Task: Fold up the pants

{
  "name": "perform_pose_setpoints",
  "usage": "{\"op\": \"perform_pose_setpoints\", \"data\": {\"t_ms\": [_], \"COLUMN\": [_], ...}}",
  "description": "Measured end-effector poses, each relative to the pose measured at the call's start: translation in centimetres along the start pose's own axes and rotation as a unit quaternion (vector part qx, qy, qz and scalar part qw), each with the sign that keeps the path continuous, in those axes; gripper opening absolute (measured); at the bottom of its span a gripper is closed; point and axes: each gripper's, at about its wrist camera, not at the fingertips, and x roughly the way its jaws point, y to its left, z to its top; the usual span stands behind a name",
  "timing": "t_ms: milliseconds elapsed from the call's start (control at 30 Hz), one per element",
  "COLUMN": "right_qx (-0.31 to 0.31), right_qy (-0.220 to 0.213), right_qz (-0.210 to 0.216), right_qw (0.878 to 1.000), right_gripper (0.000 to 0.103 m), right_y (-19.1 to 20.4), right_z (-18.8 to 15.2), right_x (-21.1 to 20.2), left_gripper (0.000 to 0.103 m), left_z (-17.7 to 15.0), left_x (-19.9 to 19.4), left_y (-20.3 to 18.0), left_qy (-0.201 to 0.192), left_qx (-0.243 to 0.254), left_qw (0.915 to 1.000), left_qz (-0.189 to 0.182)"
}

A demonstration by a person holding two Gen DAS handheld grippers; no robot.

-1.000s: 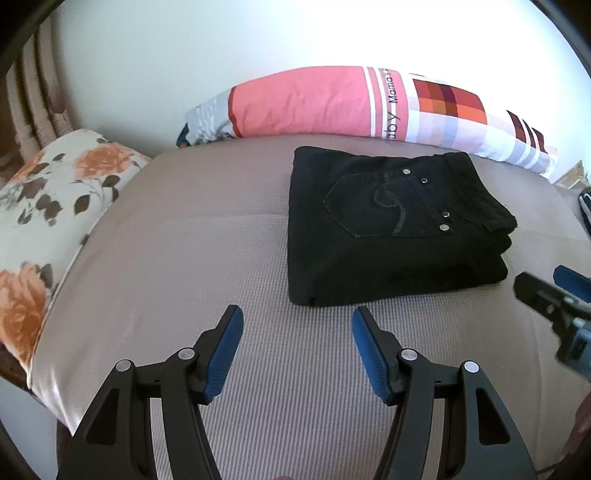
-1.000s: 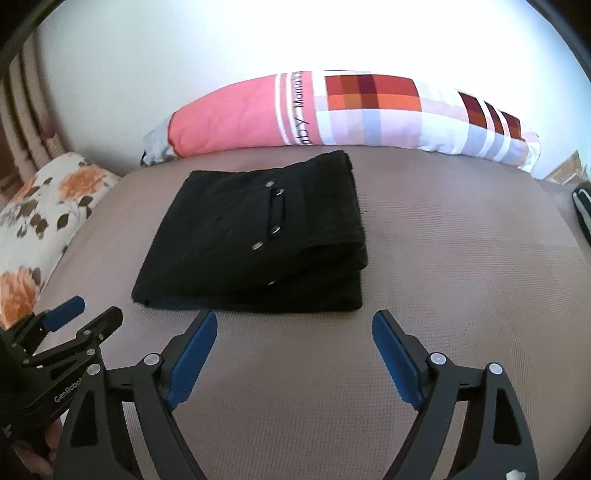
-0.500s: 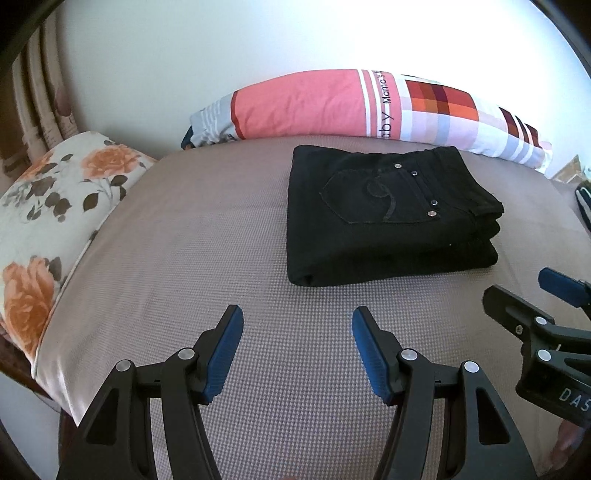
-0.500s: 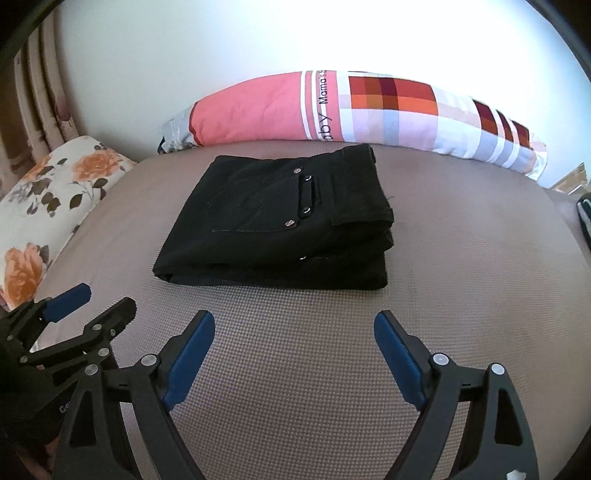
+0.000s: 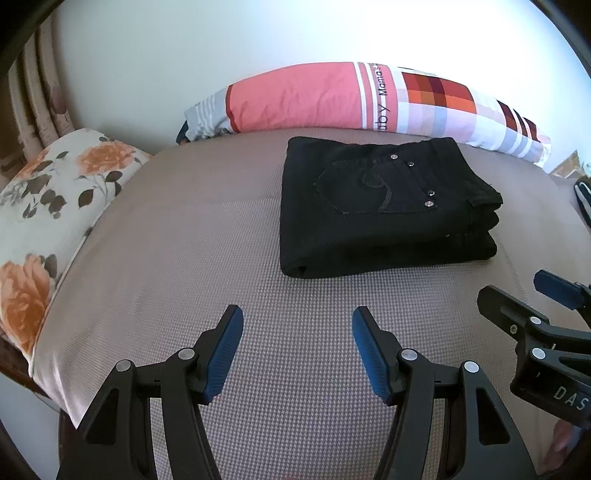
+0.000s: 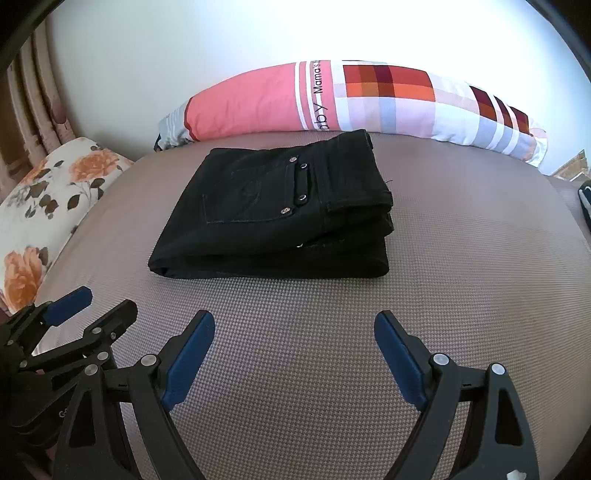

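Pants (image 5: 384, 206) lay folded flat on the bed (image 5: 192, 258), and my left tongs (image 5: 297, 350) and right tongs (image 6: 293, 358) were wide open, holding nothing.

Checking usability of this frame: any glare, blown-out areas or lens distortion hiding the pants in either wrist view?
Left wrist view: wall overexposed at top right, bed edges bowed by the fisheye, black pants sharp, rivets legible. Right wrist view: same washed-out wall glare, dark vignette corners, pants clear though fold shadows merge into the black fabric.
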Motion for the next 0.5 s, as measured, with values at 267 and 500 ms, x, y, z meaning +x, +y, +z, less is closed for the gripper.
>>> {"op": "perform_pose_setpoints", "data": {"t_ms": [267,500], "right_qx": [-0.002,-0.001], "right_qy": [0.004,0.008], "right_qz": [0.0,0.002], "right_qw": [1.0,1.0], "right_gripper": [0.087,0.087], "right_y": [-0.05,-0.13], "right_z": [-0.04,-0.12], "right_x": [0.27,0.52], "left_gripper": [0.062,0.062], "left_z": [-0.09,-0.24], "left_x": [0.14,0.25], "left_y": [-0.13,-0.13], "left_qy": [0.002,0.003], "left_qx": [0.002,0.003], "left_qw": [1.0,1.0], "left_qz": [0.001,-0.002]}}
